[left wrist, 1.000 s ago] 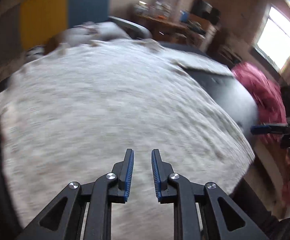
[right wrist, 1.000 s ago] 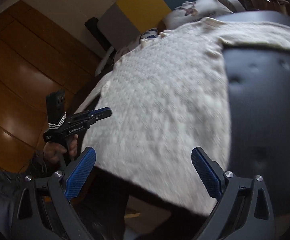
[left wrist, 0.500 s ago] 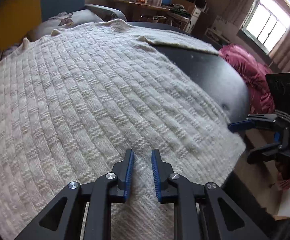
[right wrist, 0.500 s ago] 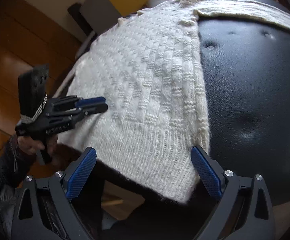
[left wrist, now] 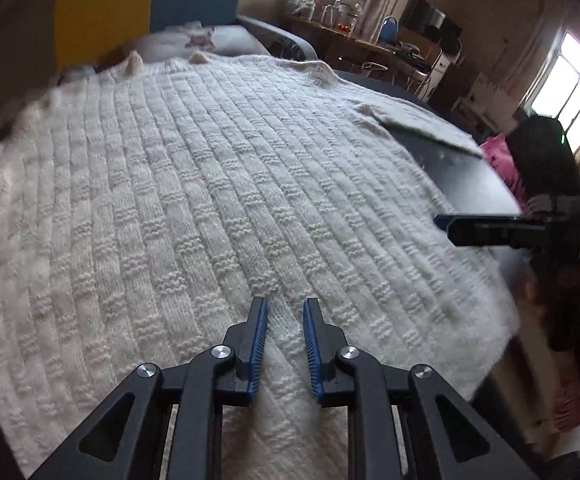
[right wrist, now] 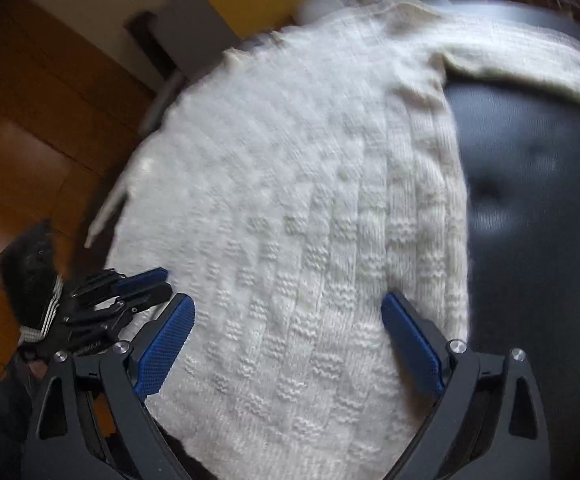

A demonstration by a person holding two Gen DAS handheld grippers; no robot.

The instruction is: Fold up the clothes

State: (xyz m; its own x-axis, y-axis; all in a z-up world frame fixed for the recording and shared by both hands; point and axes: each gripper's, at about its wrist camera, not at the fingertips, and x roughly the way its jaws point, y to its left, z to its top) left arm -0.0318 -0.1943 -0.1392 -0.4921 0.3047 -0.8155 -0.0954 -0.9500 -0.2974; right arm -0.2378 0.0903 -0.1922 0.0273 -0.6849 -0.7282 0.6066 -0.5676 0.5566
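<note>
Both grippers have slid in over the near hem of the cream knitted sweater [right wrist: 290,240], lying lengthwise away on the black padded seat [right wrist: 529,200]: left gripper [left wrist: 284,342] narrowly open, right gripper [right wrist: 290,344] wide open, both empty.

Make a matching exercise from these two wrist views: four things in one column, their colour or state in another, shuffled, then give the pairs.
Things:
1. sweater
2. left claw
3. right claw
4. seat cushion

Descriptions:
A. jaws spread wide over the hem
B. dark, dimpled, partly bare
C. cream knit, spread out flat
D. jaws a narrow gap apart, nothing pinched

Pairs: 1-C, 2-D, 3-A, 4-B
</note>
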